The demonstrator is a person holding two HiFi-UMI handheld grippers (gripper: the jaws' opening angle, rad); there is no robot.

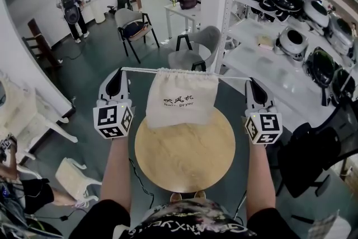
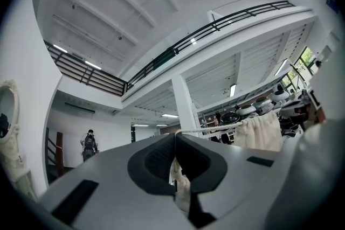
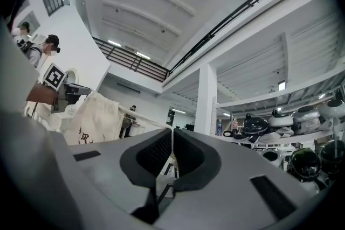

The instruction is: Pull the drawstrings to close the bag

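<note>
A cream drawstring bag (image 1: 182, 98) with dark print hangs in the air over a round wooden table (image 1: 184, 159), its mouth gathered tight. A white drawstring (image 1: 140, 69) runs taut from the bag's top left corner to my left gripper (image 1: 120, 73), which is shut on the drawstring. Another cord (image 1: 232, 78) runs taut from the top right corner to my right gripper (image 1: 250, 81), also shut on it. In the left gripper view the jaws (image 2: 175, 137) meet on the cord and the bag (image 2: 259, 132) hangs to the right. In the right gripper view the bag (image 3: 97, 118) hangs left of the shut gripper (image 3: 172, 134).
A white shelf unit (image 1: 268, 59) with helmets stands at the right, and a black chair (image 1: 313, 154) is beside the table. Grey chairs (image 1: 193, 50) stand beyond the bag. White plastic chairs (image 1: 33, 120) are at the left. A person (image 1: 71, 8) stands far back.
</note>
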